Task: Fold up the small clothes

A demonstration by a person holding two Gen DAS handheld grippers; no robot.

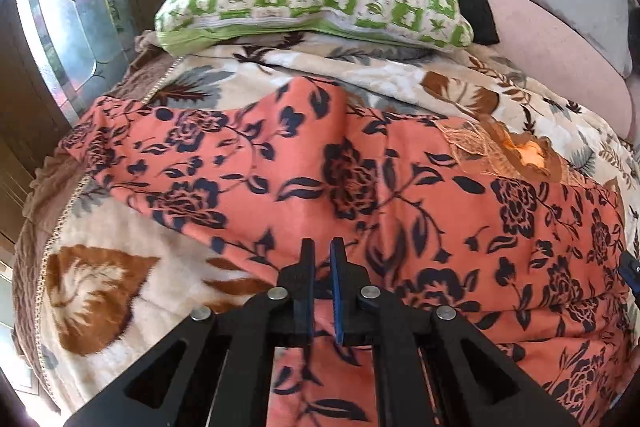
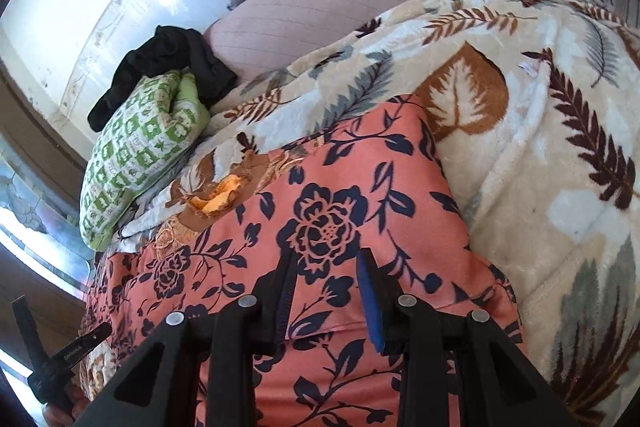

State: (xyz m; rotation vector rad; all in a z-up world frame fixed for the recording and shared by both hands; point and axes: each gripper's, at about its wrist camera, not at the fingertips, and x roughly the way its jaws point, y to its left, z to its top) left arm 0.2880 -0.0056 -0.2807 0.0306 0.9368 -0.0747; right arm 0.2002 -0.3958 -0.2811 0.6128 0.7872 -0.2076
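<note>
Left gripper (image 1: pixel 323 247), jaws nearly closed with nothing visibly pinched, and right gripper (image 2: pixel 326 263), jaws apart and empty, both hover over the coral floral garment (image 1: pixel 360 187) lying spread beneath them on the bed's leaf-print blanket (image 2: pixel 560 147), so folding looks barely begun.

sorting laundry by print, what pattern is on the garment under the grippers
Salmon-orange garment with a dark navy rose-and-vine floral print; clearest in the left wrist view.
</note>
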